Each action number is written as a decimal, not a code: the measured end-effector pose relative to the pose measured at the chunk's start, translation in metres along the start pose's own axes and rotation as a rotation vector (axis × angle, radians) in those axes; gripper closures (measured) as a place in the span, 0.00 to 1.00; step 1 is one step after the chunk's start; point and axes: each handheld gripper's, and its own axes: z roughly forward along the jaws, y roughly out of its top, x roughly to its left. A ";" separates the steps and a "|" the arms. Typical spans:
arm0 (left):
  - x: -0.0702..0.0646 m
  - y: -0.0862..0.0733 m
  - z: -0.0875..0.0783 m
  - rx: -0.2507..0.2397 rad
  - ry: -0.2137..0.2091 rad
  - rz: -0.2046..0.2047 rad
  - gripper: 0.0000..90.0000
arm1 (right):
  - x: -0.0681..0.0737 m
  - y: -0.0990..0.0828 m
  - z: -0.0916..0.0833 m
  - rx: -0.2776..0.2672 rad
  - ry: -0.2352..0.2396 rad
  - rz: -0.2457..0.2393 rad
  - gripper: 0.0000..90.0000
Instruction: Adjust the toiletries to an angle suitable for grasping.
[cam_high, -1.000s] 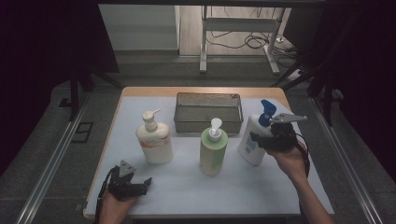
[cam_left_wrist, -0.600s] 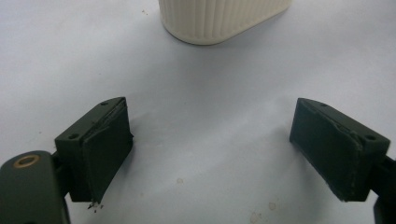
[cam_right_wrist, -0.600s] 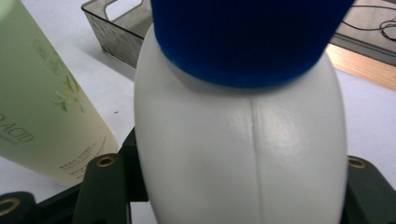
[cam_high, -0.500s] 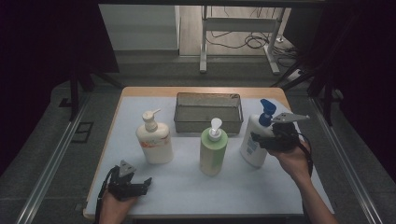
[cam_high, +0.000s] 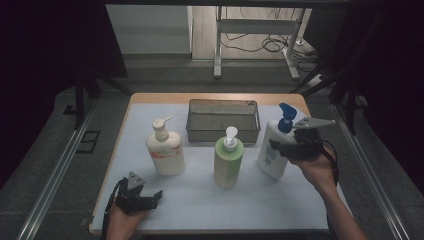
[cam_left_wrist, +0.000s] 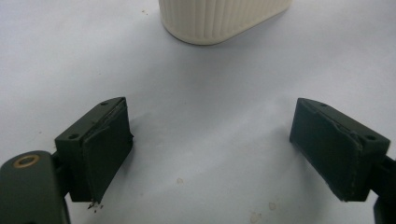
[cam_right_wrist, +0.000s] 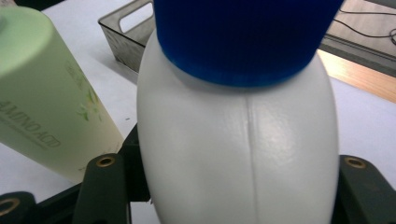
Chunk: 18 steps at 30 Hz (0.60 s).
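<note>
A white bottle with a blue pump top (cam_high: 271, 150) leans at the right of the white table cover, and my right gripper (cam_high: 278, 148) is shut on its upper body from the right. In the right gripper view the bottle (cam_right_wrist: 238, 140) sits between the two jaws, just under its blue cap. My left gripper (cam_high: 150, 198) lies low near the front left edge, open with nothing between its pads (cam_left_wrist: 105, 144). The base of a cream pump bottle (cam_left_wrist: 219, 18) stands ahead of it, apart from the jaws.
The cream pump bottle (cam_high: 165, 150) stands left of centre and a green pump bottle (cam_high: 228, 160) in the middle, close beside the white one. A dark mesh basket (cam_high: 222, 134) sits behind them. The table cover (cam_high: 225, 205) ends near the front edge.
The right hand and the white bottle have shifted very slightly to the right. The left gripper has stayed put.
</note>
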 end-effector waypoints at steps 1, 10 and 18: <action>0.000 0.000 0.000 0.000 0.000 0.000 0.14 | 0.000 0.001 0.000 -0.003 0.004 -0.001 0.44; 0.000 0.000 0.000 0.000 0.000 0.000 0.14 | 0.002 0.015 -0.007 -0.018 0.033 -0.010 0.44; 0.000 0.000 0.000 0.000 0.000 0.000 0.14 | 0.005 0.029 -0.010 -0.026 0.035 -0.026 0.44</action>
